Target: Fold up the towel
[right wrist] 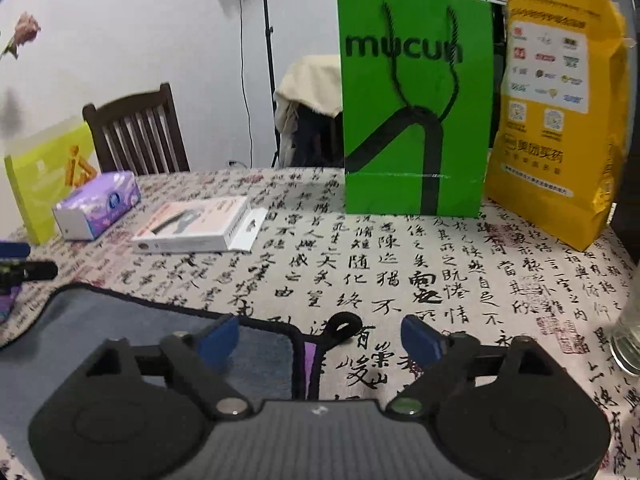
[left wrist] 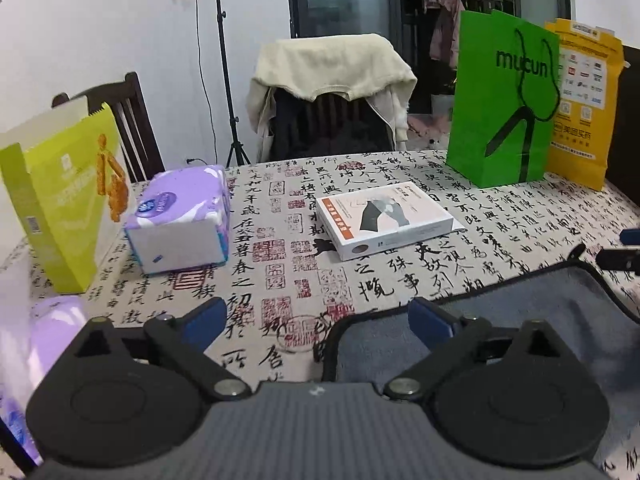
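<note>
A grey-blue towel with black trim lies flat on the calligraphy-print tablecloth. In the left wrist view my left gripper is open over the towel's left far corner, its right finger above the cloth. In the right wrist view the towel lies low left; my right gripper is open over its right far corner, where a black hanging loop sticks out. Nothing is held.
A white flat box, a purple tissue pack and a lime box stand ahead. A green bag and a yellow bag stand at the back. A glass is at the right edge.
</note>
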Demonstrator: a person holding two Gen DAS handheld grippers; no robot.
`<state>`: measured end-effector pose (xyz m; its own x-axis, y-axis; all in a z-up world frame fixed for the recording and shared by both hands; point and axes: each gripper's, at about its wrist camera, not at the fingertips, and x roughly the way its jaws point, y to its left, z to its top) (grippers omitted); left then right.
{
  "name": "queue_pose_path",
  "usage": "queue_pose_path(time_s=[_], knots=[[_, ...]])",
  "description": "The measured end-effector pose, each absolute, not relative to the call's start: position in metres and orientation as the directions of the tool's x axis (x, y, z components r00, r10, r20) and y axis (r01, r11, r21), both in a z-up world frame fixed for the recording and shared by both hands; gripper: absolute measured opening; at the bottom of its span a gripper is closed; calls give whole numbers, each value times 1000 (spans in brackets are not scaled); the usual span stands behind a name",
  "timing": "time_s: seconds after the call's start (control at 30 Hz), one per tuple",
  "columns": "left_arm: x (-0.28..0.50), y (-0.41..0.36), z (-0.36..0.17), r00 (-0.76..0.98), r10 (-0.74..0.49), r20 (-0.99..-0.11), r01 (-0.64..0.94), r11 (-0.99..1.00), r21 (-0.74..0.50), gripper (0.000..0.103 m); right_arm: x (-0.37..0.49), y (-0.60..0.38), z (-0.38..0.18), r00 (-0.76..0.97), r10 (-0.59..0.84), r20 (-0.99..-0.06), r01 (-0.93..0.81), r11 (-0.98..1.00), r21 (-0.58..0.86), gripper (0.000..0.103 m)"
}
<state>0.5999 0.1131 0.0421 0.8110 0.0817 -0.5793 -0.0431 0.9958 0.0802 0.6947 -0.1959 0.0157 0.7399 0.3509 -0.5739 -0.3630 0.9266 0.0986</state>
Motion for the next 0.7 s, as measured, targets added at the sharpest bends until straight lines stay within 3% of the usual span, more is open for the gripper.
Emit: queue_pose_path(time_s=[0.47, 0.7], knots=[[510, 102, 70, 838, 80, -540, -52, 996, 67, 102, 609, -211, 54, 763, 351, -544, -383, 922, 58, 99], [454, 102, 75, 871, 157, -466, -144, 988, 63, 103, 559, -211, 59, 772, 357, -525, -401, 915, 34, 99]])
